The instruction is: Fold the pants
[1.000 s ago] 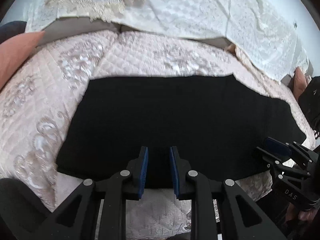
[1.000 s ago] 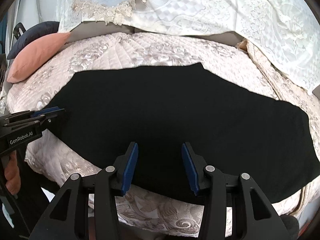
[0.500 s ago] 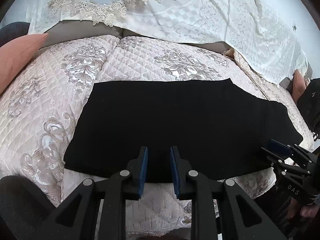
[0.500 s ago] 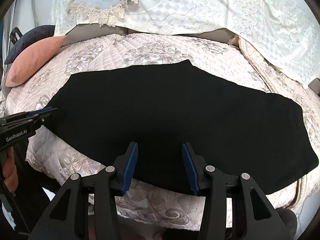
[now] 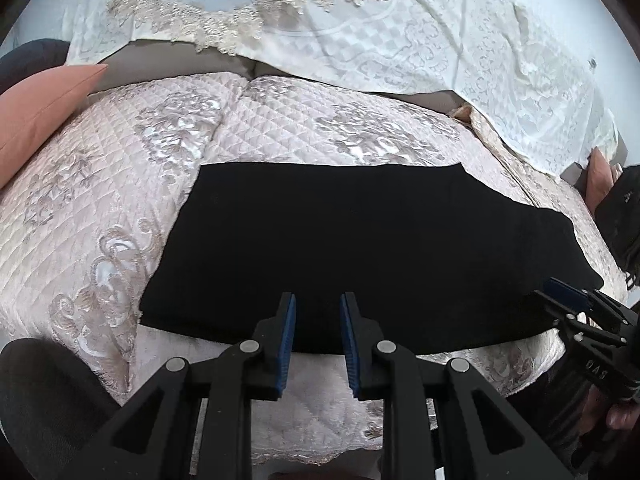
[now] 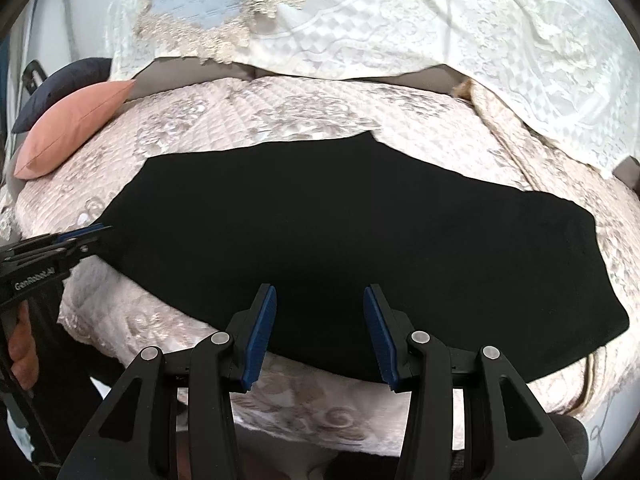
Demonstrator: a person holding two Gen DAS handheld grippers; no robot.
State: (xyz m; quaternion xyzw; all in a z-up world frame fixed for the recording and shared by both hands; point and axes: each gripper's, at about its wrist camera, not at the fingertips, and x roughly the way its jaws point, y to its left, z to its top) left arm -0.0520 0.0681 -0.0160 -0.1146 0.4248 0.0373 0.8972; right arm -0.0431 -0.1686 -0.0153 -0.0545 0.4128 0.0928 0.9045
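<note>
The black pants lie flat and folded lengthwise across the quilted pink bedspread; they also show in the right wrist view. My left gripper is open with a narrow gap and empty, just above the near edge of the pants toward their left part. My right gripper is open wider and empty, above the near edge further right. Each gripper shows in the other's view: the right one at the right edge, the left one at the left edge.
A salmon cushion and a dark cushion lie at the bed's left end. A white lace cover drapes over the headboard side behind. The bedspread's front edge hangs just below the grippers. A dark bundle sits far right.
Both grippers have drawn back and up from the pants, so more bedspread shows in front and behind. The pants have not moved. The jaw gaps are unchanged.
</note>
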